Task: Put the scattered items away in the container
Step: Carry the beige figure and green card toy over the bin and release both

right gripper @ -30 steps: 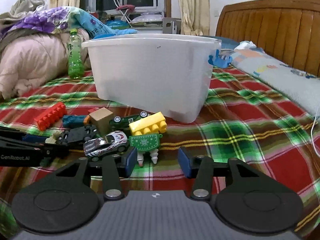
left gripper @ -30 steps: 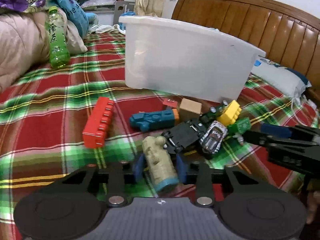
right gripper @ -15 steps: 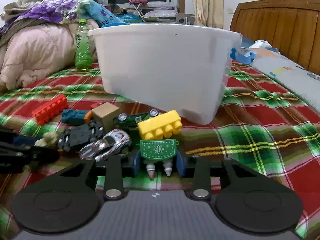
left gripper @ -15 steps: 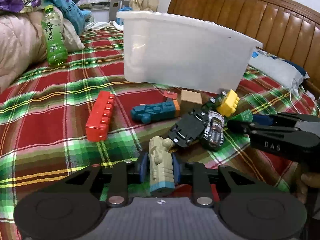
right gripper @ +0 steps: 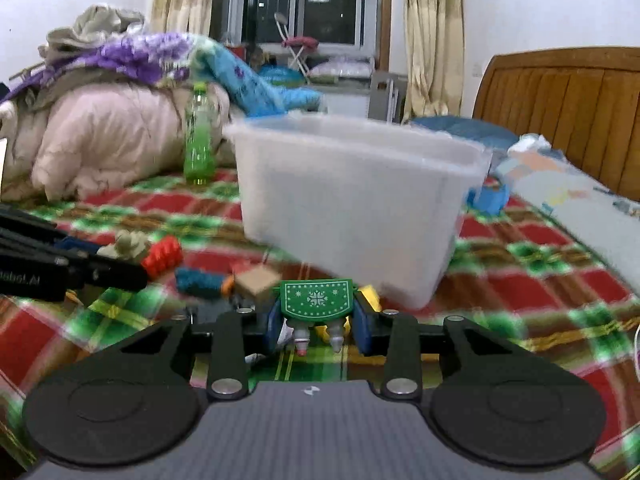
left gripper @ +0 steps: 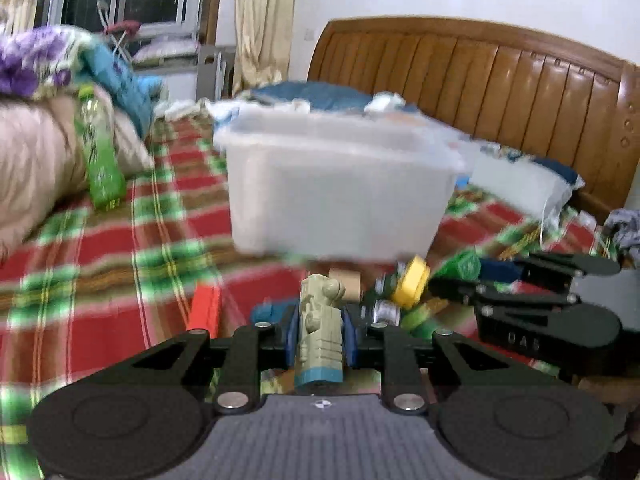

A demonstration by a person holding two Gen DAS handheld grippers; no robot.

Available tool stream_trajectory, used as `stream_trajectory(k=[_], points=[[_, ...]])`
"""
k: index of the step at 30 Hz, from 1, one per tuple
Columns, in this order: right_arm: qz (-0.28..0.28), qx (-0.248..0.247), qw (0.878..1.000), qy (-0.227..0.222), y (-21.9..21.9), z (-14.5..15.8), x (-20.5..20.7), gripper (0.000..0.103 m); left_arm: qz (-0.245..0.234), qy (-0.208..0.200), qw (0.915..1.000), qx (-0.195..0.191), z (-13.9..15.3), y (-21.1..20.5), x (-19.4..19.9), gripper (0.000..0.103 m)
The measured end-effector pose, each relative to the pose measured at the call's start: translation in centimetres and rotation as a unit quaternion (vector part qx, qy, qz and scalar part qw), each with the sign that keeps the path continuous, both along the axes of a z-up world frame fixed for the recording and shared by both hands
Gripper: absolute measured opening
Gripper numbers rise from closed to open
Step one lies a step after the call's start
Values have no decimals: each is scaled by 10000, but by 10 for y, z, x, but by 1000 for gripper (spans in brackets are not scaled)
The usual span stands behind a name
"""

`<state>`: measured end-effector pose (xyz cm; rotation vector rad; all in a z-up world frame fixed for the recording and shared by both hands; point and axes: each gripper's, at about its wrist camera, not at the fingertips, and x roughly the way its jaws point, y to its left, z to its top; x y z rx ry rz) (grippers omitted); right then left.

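Note:
My left gripper [left gripper: 320, 334] is shut on a beige toy figure [left gripper: 320, 332] with a teal base and holds it above the bed, in front of the white plastic container [left gripper: 336, 188]. My right gripper [right gripper: 318, 322] is shut on a green toy piece [right gripper: 317, 299] with a snowflake print and white pegs, also lifted, near the container [right gripper: 352, 208]. On the plaid blanket lie a red brick [left gripper: 206, 306], a blue toy [right gripper: 198, 282], a tan cube [right gripper: 256, 282], a yellow brick [left gripper: 412, 282] and toy cars, partly hidden.
A green drink bottle [right gripper: 198, 140] stands by the pink quilt [right gripper: 104, 140] at the left. The wooden headboard [left gripper: 500, 88] and a pillow [left gripper: 520, 184] lie behind the container. The other gripper shows at the right of the left wrist view [left gripper: 540, 312].
Both grippers have lifted off the blanket with their toys and moved up toward the container. The views are blurred by motion.

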<state>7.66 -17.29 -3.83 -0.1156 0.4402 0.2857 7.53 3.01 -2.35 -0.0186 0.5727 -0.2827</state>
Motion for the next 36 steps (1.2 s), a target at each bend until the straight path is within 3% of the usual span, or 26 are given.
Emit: stream_trajectory(k=[11,18,25,29,36], points=[[-167,81,9980,-604,-9,49,32,39,-307,-675,9971,162,57,-37,44,26],[-250,210,9975,-619,-18,62,63,39,-235,-811,9963,185,72,-62,88,26],[-540,753,9956,-165,-32,57,90,39,126,-477,9988,58,68,-65,139,26],[-669,731,9951,31,-34,52,107,39,234,-213,9994,-103,62,-63,161,26],[-722,528,9955,318,-33,42,124,39,319,47,9994,123,44,-63,178,26]])
